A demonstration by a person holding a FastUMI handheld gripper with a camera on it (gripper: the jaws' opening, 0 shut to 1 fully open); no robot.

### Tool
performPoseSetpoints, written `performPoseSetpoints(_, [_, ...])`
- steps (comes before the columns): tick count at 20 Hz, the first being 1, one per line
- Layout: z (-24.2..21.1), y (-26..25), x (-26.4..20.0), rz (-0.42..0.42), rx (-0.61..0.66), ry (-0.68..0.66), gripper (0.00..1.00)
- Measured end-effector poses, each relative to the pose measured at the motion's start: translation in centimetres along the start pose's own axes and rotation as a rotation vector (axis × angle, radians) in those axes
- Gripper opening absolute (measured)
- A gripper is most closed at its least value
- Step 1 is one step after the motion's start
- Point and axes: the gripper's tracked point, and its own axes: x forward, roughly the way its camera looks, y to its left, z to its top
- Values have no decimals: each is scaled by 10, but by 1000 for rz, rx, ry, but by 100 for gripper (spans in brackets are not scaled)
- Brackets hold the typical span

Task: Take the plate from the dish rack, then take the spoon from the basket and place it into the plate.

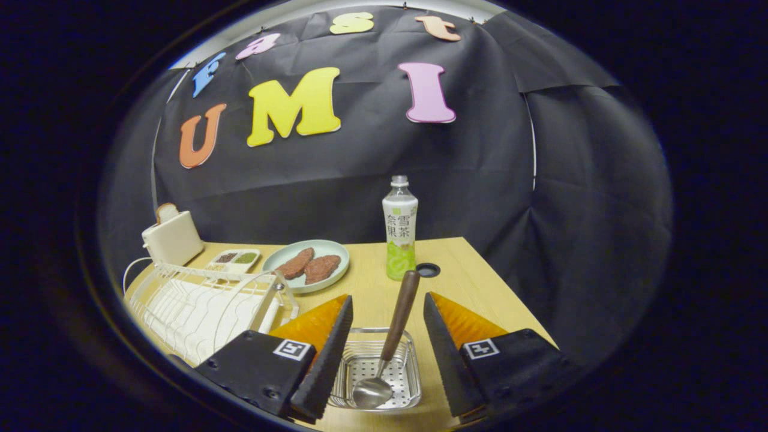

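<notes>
- The gripper [387, 303] hangs above the wire basket [375, 366], its fingers spread wide apart, one to each side of the basket, gripping nothing.
- The spoon [387, 348] stands in the basket, bowl down, its dark handle leaning on the rim.
- Beyond the basket lies the plate [312, 264], carrying two brown patties [309, 266].
- Left of the basket sits the white dish rack [204, 309].
</notes>
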Motion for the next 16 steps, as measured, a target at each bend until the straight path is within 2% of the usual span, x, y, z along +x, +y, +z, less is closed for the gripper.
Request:
performPoseSetpoints(4, [-8, -3, 4, -48, 20, 28, 39])
performPoseSetpoints(5, [-6, -1, 3, -46, 27, 24, 27])
performPoseSetpoints(7, [-6, 8, 1, -16, 37, 33, 21])
performPoseSetpoints(11, [-1, 11, -6, -33, 39, 27, 15])
performPoseSetpoints(16, [25, 13, -44, -28, 51, -67, 14])
